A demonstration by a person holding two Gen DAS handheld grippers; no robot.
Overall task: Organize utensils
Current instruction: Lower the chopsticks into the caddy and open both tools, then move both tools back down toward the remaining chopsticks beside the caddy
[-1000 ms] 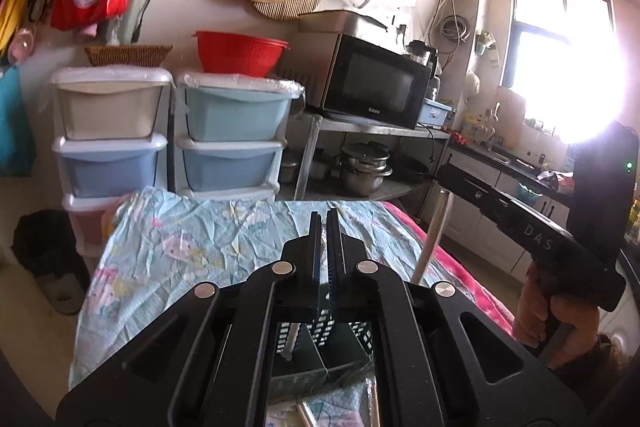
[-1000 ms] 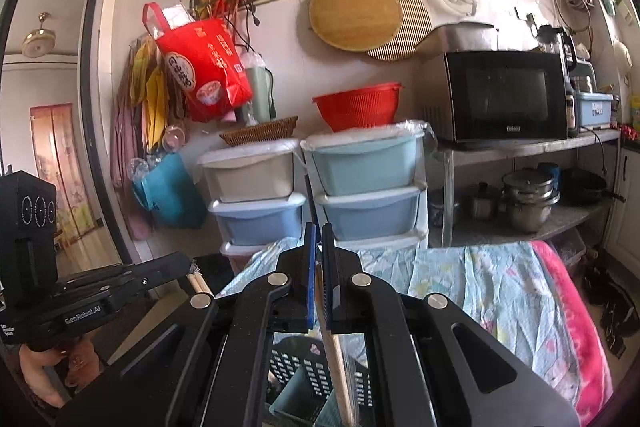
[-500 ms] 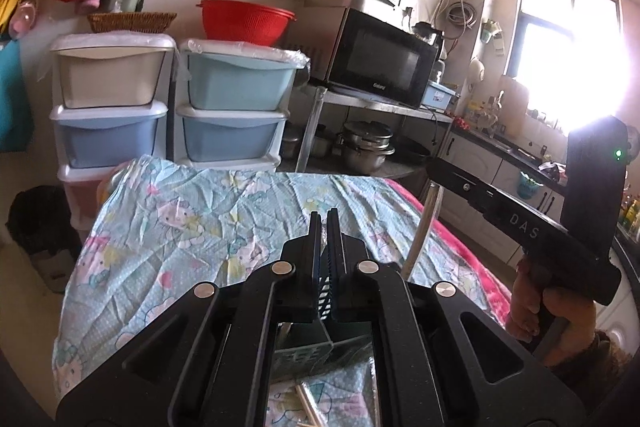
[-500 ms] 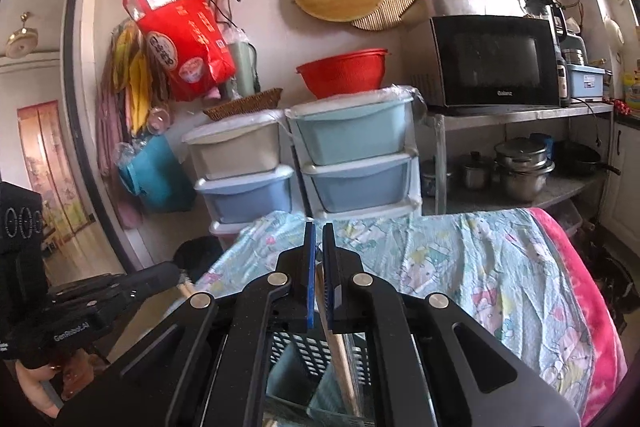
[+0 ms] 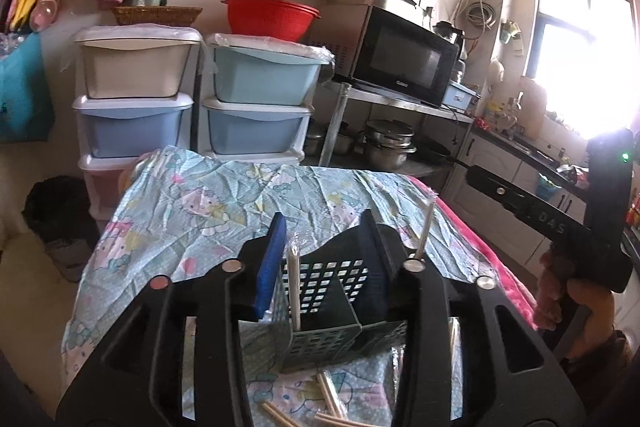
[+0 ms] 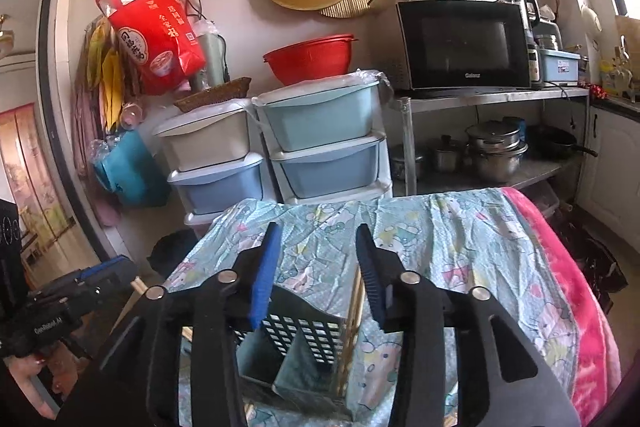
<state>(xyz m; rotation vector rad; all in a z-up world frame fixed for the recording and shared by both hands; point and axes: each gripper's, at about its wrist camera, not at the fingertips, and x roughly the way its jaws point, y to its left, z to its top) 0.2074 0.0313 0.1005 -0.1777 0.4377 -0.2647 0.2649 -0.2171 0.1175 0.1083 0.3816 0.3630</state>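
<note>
Black jaws of both grippers, left and right, have just been opening and stand spread over the basket, a chopstick upright inside. Blue cloth covers the bench; beyond stand drawers and a microwave.

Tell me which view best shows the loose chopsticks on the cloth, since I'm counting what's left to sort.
The left wrist view: several loose chopsticks lie in plain sight on the cloth just in front of the utensil caddy. The right wrist view shows almost none; the gripper body hides that patch.
</note>
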